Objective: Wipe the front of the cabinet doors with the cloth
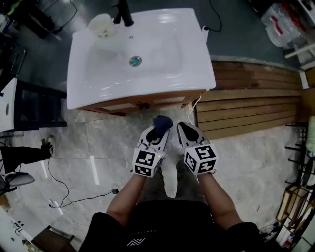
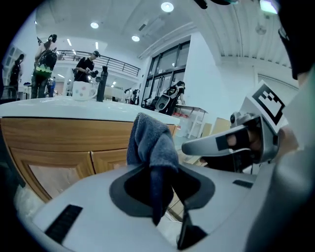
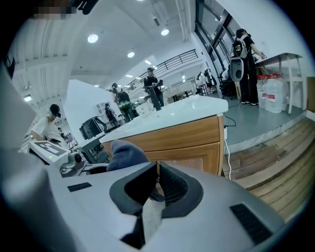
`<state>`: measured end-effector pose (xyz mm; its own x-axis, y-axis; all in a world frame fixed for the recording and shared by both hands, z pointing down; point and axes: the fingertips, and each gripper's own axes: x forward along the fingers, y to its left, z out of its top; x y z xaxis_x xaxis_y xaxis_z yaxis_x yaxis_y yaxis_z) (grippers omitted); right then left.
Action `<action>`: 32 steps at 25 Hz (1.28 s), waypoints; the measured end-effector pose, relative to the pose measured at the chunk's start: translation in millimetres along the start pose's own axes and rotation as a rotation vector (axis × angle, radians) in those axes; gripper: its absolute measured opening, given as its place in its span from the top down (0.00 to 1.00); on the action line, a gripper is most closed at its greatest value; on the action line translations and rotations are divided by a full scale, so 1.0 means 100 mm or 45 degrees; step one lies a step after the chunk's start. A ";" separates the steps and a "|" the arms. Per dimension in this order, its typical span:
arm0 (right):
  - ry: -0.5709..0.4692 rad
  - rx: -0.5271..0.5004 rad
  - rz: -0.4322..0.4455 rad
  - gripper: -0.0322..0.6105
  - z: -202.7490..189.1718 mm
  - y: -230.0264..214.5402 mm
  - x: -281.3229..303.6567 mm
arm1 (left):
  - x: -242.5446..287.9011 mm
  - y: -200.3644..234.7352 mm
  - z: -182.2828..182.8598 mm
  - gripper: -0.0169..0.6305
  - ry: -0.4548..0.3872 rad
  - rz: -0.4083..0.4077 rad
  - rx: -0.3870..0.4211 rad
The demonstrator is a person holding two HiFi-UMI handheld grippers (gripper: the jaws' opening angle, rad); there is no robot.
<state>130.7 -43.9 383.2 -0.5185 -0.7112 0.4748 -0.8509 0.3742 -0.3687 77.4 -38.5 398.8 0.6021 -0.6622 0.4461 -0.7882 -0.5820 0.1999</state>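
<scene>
A dark blue cloth (image 1: 162, 122) hangs bunched between the jaws of my left gripper (image 1: 159, 130), which is shut on it. In the left gripper view the cloth (image 2: 150, 145) stands up in front of the wooden cabinet doors (image 2: 64, 160), a short way off and not touching them. The cabinet (image 1: 142, 102) sits under a white sink top (image 1: 172, 64). My right gripper (image 1: 185, 129) is beside the left one, shut with nothing held. The right gripper view has its jaws (image 3: 157, 171) pressed together, the cloth (image 3: 126, 151) to their left and the cabinet (image 3: 189, 140) ahead.
A white cup (image 1: 102, 24) and a black tap (image 1: 125, 13) stand on the sink top. Wooden planks (image 1: 251, 101) lie to the right of the cabinet, with a white cable (image 1: 195, 106) at its corner. A black cable (image 1: 74, 199) trails over the floor at the left. People stand far behind.
</scene>
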 end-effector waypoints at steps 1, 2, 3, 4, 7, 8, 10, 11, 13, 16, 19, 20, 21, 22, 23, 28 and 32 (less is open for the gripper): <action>-0.007 0.009 -0.005 0.89 0.03 0.02 -0.05 | -0.06 -0.01 0.04 0.81 -0.003 0.003 -0.006; -0.013 0.015 -0.006 0.89 0.07 0.05 -0.09 | -0.13 -0.02 0.09 0.81 -0.005 0.005 -0.011; -0.018 0.015 -0.005 0.89 0.11 0.09 -0.13 | -0.20 -0.03 0.14 0.81 -0.005 0.006 -0.013; -0.024 0.011 -0.003 0.89 0.15 0.13 -0.17 | -0.27 -0.05 0.19 0.81 -0.007 0.005 -0.012; -0.045 -0.008 0.007 0.89 0.28 0.24 -0.29 | -0.45 -0.11 0.36 0.81 -0.035 0.000 0.008; -0.051 -0.016 0.013 0.89 0.33 0.27 -0.32 | -0.50 -0.12 0.42 0.81 -0.052 -0.001 0.011; -0.060 -0.038 0.024 0.89 0.39 0.35 -0.37 | -0.59 -0.14 0.52 0.81 -0.082 -0.001 0.010; -0.062 -0.050 0.028 0.89 0.42 0.39 -0.39 | -0.63 -0.15 0.56 0.81 -0.093 -0.001 0.011; -0.065 -0.063 0.034 0.89 0.46 0.47 -0.44 | -0.70 -0.18 0.63 0.81 -0.111 -0.001 0.016; -0.083 -0.080 0.039 0.89 0.55 0.57 -0.53 | -0.81 -0.21 0.77 0.81 -0.143 -0.008 0.035; -0.112 -0.105 0.038 0.89 0.60 0.66 -0.63 | -0.91 -0.24 0.84 0.81 -0.162 -0.017 0.049; -0.117 -0.109 0.036 0.89 0.62 0.68 -0.67 | -0.94 -0.25 0.85 0.81 -0.166 -0.017 0.052; -0.123 -0.113 0.035 0.89 0.63 0.70 -0.70 | -0.97 -0.27 0.86 0.81 -0.169 -0.015 0.054; -0.129 -0.118 0.036 0.89 0.65 0.72 -0.73 | -1.00 -0.28 0.86 0.81 -0.172 -0.013 0.056; -0.135 -0.124 0.037 0.89 0.67 0.74 -0.76 | -1.03 -0.29 0.86 0.81 -0.174 -0.009 0.057; -0.154 -0.152 0.047 0.89 0.71 0.81 -0.84 | -1.18 -0.35 0.89 0.81 -0.190 0.001 0.064; -0.149 -0.161 0.056 0.89 0.68 0.84 -0.83 | -1.25 -0.33 0.81 0.81 -0.182 0.014 0.070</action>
<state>107.5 6.2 258.5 -0.5482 -0.7541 0.3617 -0.8354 0.4731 -0.2798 38.4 25.5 265.7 0.6085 -0.7269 0.3185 -0.7891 -0.5966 0.1461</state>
